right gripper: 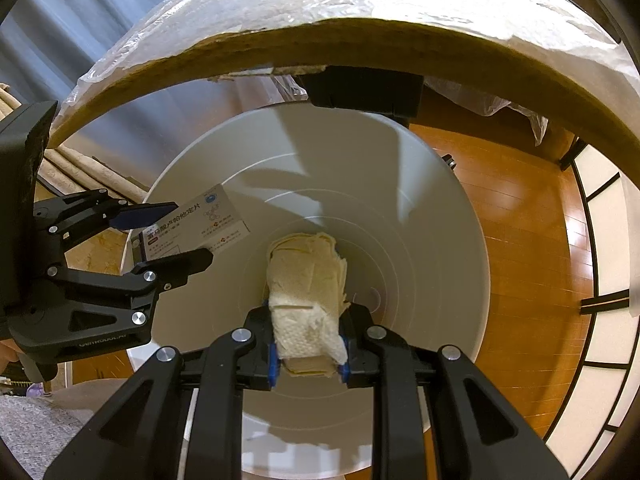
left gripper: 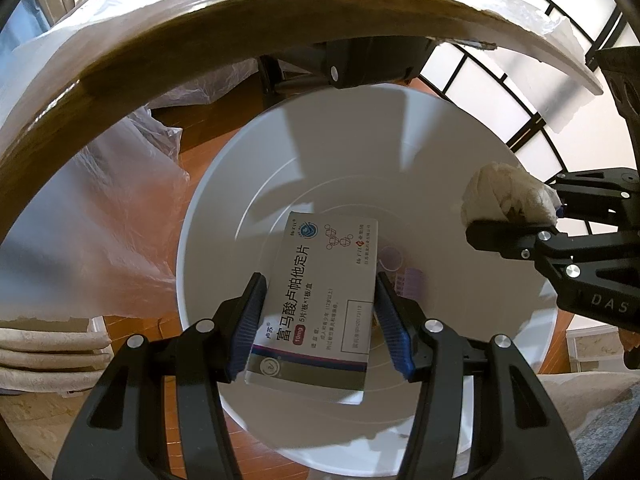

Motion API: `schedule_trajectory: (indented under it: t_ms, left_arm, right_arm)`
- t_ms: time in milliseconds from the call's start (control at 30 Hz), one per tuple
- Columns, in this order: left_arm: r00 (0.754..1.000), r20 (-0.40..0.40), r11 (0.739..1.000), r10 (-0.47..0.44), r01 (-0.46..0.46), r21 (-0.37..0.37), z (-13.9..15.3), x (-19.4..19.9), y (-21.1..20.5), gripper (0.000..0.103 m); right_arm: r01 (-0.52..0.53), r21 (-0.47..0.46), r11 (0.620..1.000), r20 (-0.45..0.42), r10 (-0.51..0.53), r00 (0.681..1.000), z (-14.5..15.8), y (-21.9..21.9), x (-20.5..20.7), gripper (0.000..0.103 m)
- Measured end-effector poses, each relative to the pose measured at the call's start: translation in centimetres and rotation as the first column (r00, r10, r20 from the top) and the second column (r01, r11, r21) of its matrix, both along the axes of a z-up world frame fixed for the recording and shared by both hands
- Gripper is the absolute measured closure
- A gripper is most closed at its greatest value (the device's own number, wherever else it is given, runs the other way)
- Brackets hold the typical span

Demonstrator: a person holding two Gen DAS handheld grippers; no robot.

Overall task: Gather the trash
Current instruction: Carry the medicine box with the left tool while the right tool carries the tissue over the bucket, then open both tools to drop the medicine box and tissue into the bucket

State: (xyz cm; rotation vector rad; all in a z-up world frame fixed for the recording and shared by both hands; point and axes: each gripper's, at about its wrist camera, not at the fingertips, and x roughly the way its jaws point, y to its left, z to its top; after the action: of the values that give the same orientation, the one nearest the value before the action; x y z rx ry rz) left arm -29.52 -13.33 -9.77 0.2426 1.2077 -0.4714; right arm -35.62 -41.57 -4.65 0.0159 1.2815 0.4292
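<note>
Black gripper arms fill the bottom of both wrist views, and each pair of jaws is closed on a piece of trash. Beneath them a wide white bin (left gripper: 460, 152) is seen standing on a wooden floor (right gripper: 520, 240), with a table edge (left gripper: 240, 32) wrapped in clear plastic arching above it. Inside the bin only a small pale purple scrap (left gripper: 408, 280) can be made out at the bottom; what it is cannot be told.

A medicine box (left gripper: 320, 296) is clamped by its long sides between the blue pads of the left gripper (left gripper: 320, 320) and is held over the bin's opening. A wad of crumpled tissue (right gripper: 308, 292) is pinched tightly by the right gripper (right gripper: 308, 356), also above the bin's middle.

Both pieces appear ready to be dropped. For a clean release, each gripper should be kept well inside the rim, and the jaws should be opened fully so that nothing clings to the pads. The tissue, being soft and squeezed, may stick to one pad, so a slight shake could be needed. The box should fall freely once the pads are parted.
</note>
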Motion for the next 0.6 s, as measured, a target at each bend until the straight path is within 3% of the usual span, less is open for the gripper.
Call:
schedule_trajectory:
  t_ms: [67,133,200,267,400,533,600]
  left_arm:
    - [1.000,-0.001,1.000,0.008,-0.008,0.008,-0.2,0.1,0.0,0.046]
    - [1.000,-0.010,1.000,0.024,-0.023,0.018,-0.3,0.4,0.0,0.045]
    - [0.999,-0.026,1.000,0.028,-0.027,0.004,-0.4,0.5,0.1,0.037]
    - [0.999,-0.017,0.999,0.033,-0.033,-0.003,-0.2,0.4,0.2,0.031]
    - [1.000,-0.002,1.000,0.018,-0.018,-0.015,0.6,-0.2,0.2,0.028]
    - [1.000,0.010,0.999,0.028,-0.027,-0.042,2.0,-1.1,0.9,0.014]
    - [0.999,0.023,0.997,0.035,-0.033,-0.068,3.2,-1.7,1.4,0.013]
  right_arm:
    - [0.007,-0.011,1.000,0.000,-0.007,1.000,0.0,0.0,0.1,0.080]
    - [0.015,-0.017,1.000,0.001,-0.015,1.000,-0.1,-0.2,0.1,0.067]
    - [0.028,-0.014,1.000,0.016,-0.028,0.999,0.1,-0.4,0.0,0.045]
    - [0.031,-0.020,0.999,0.025,-0.031,0.999,0.3,-0.6,0.0,0.037]
    - [0.047,-0.056,0.997,0.058,-0.043,0.997,1.2,-1.1,-0.3,0.009]
    - [0.068,-0.142,0.988,0.104,-0.053,0.993,2.9,-1.7,-1.2,0.005]
    - [0.075,-0.183,0.980,0.124,-0.053,0.991,3.8,-1.8,-1.6,0.005]
